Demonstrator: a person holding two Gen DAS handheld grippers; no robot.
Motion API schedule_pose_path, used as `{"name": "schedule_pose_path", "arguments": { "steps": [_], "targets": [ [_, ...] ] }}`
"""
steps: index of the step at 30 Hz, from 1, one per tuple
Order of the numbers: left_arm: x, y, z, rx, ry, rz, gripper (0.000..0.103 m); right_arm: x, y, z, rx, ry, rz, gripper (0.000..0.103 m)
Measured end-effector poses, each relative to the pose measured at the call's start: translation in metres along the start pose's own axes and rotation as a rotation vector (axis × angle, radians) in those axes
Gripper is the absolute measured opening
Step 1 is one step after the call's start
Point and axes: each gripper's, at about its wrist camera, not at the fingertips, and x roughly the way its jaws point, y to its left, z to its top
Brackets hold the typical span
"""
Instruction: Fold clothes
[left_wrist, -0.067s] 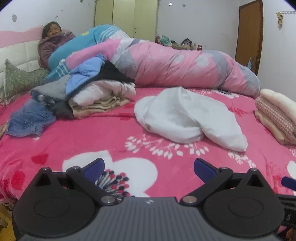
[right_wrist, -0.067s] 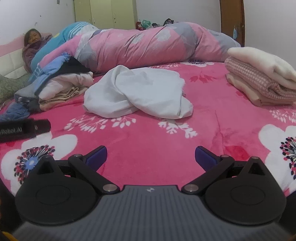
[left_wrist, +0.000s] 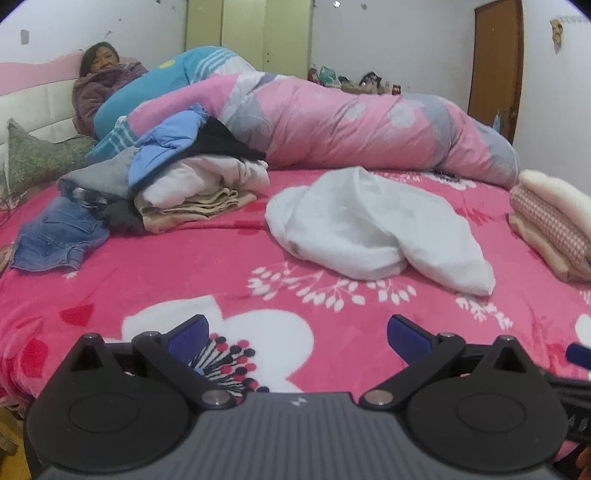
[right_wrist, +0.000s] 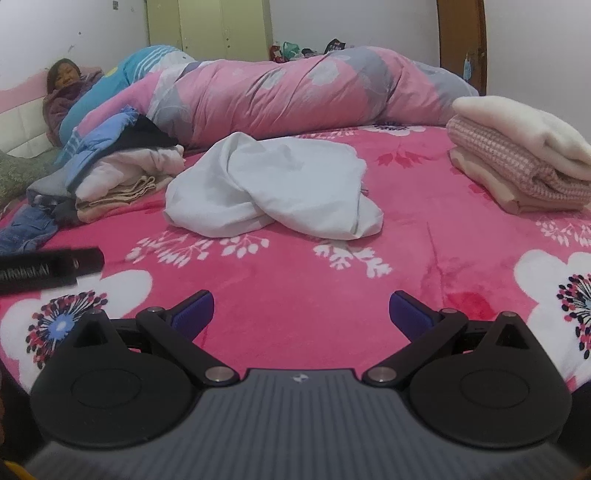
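A crumpled white garment (left_wrist: 373, 225) (right_wrist: 273, 190) lies in the middle of the pink flowered bed cover (left_wrist: 221, 266) (right_wrist: 424, 258). My left gripper (left_wrist: 295, 334) hovers open over the near edge of the bed, well short of the garment, with nothing between its blue pads. My right gripper (right_wrist: 301, 314) is open too, low over the cover in front of the garment and empty. The left gripper's black body (right_wrist: 48, 269) shows at the left edge of the right wrist view.
A heap of unfolded clothes (left_wrist: 177, 184) (right_wrist: 110, 177) with jeans (left_wrist: 55, 240) lies at the left. Folded cream and pink items (left_wrist: 554, 221) (right_wrist: 524, 162) are stacked at the right. A rolled pink duvet (left_wrist: 351, 122) (right_wrist: 295, 96) spans the back. A person (left_wrist: 103, 85) sits by the headboard.
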Motion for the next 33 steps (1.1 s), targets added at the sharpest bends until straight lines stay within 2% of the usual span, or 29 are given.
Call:
{"name": "schedule_pose_path", "arguments": {
  "steps": [4, 9, 22, 27, 33],
  "targets": [
    [-0.002, -0.009, -0.013, 0.055, 0.012, 0.012, 0.103, 0.001, -0.006, 0.0, 0.032, 0.013, 0.004, 0.102],
    [0.019, -0.009, -0.005, 0.046, 0.099, -0.027, 0.103, 0.005, -0.006, 0.005, 0.039, 0.017, -0.035, 0.102],
    [0.042, -0.004, 0.001, 0.012, 0.062, 0.006, 0.103, 0.017, -0.008, 0.013, 0.042, -0.018, -0.115, 0.102],
    [0.046, 0.004, -0.001, -0.026, 0.074, -0.033, 0.103, 0.026, -0.004, 0.015, 0.02, -0.019, -0.13, 0.102],
    [0.047, 0.011, 0.003, -0.043, 0.069, -0.028, 0.103, 0.029, 0.002, 0.019, 0.008, -0.001, -0.123, 0.102]
  ]
}}
